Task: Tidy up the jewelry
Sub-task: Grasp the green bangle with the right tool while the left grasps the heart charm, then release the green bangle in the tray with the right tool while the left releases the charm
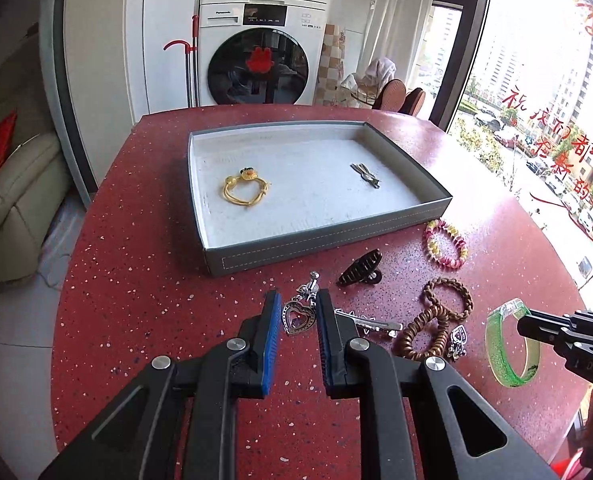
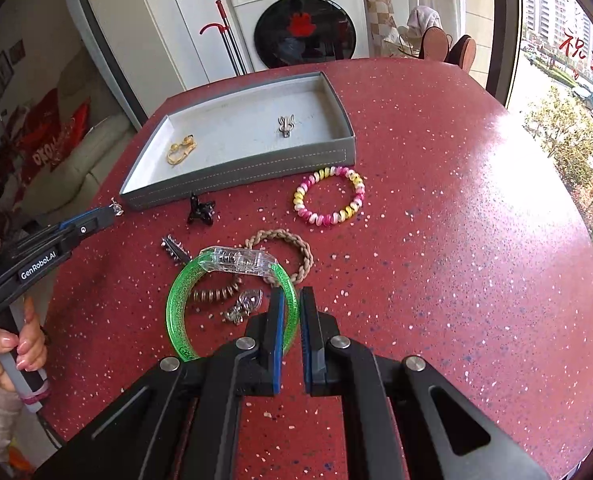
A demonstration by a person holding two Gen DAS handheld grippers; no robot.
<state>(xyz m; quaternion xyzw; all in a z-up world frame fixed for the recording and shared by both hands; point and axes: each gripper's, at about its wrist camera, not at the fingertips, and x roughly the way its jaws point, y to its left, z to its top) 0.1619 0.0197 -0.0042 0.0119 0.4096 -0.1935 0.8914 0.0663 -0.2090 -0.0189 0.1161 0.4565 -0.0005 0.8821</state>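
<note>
The left gripper [image 1: 298, 316] has its blue-padded jaws drawn narrow around a silver heart-shaped pendant charm [image 1: 297, 317], which hangs between the pads above the red speckled round table [image 1: 136, 280]; the pads appear to pinch its edges. The right gripper [image 2: 292, 312] is clamped tight on the rim of a translucent green glitter bangle with a clear plastic block [image 2: 232, 280], the ring lifted and tilted off the tabletop.

In the left wrist view, the grey rectangular tray with stitched sides [image 1: 328, 236] sits at twelve o'clock from the left gripper. Inside it lie a yellow cord bracelet with a small duck charm [image 1: 244, 190] at the left and a small grey metal hair clip [image 1: 364, 175] at the right, well apart.

On the table, near the tray's front wall, rests a black claw hair clip [image 1: 359, 270] at one o'clock. A pink-and-yellow spiral coil bracelet [image 1: 446, 243] lies at two o'clock. A brown braided hair tie [image 1: 448, 298] touches a brown coiled hair tie [image 1: 424, 334] at three o'clock, with a silver bar hair clip [image 1: 370, 320] just beside the left gripper's right finger. A small silver charm [image 1: 458, 338] lies next to the coiled tie.

A person's hand [image 2: 12, 348] grips the left gripper's handle at nine o'clock in the right wrist view.
</note>
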